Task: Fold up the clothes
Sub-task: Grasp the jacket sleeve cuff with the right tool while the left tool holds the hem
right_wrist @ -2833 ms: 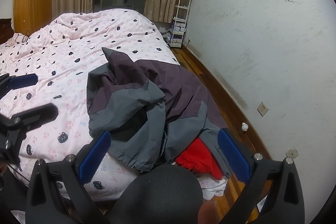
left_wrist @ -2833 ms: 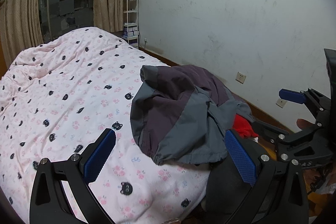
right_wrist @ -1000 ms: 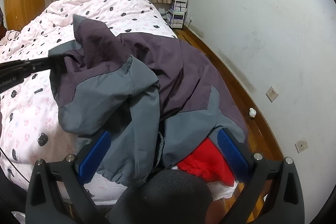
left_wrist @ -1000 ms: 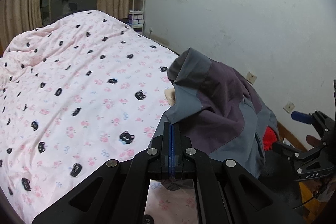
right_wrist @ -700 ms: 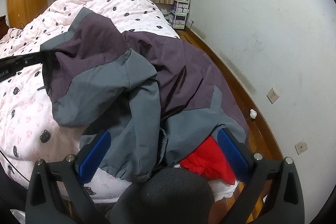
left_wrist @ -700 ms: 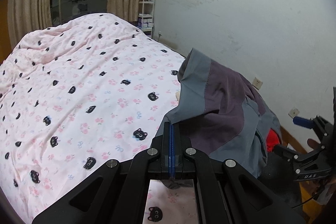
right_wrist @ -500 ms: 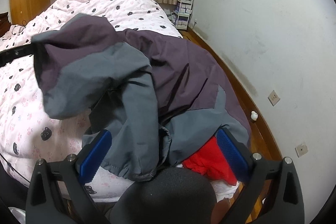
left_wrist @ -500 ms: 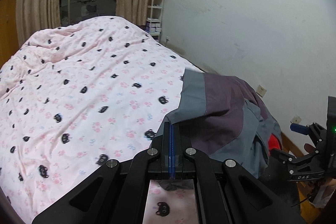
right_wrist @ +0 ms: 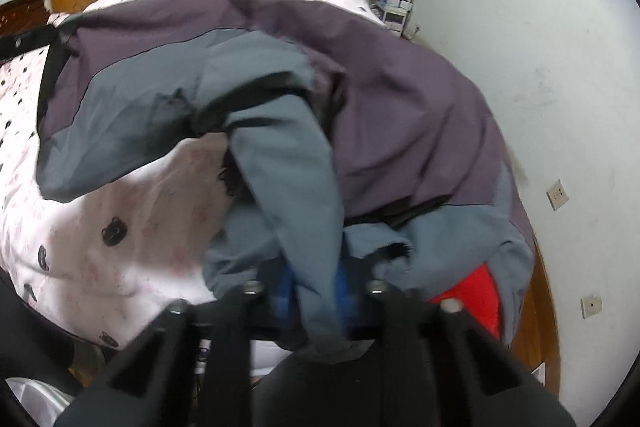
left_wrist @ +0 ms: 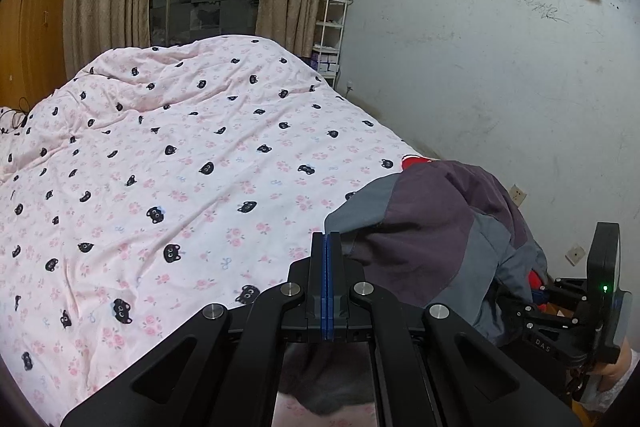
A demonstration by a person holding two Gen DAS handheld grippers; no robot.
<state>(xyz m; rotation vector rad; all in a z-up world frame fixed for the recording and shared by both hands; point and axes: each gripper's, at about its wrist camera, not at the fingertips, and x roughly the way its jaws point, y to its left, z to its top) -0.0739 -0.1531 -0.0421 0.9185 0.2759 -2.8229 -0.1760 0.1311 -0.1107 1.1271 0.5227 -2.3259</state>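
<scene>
Pink cat-print bedding (left_wrist: 180, 163) carries my purple-grey jacket (left_wrist: 432, 227) at its edge. My left gripper (left_wrist: 327, 247) pinches its hem; my right gripper (right_wrist: 314, 287), lettered "DAS", is closing on a sleeve.

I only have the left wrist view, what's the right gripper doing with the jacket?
Observer: In the right wrist view the right gripper is closing its jaws, with a grey sleeve of the jacket between the blue pads.
Operator: Is there anything under the jacket on that side?
Observer: Yes, a red garment lies under its lower right edge, by the side of the bed.
Operator: And what does my left gripper look like from there?
Observer: Only a black finger shows at the left edge, reaching the jacket's lifted corner.
</scene>
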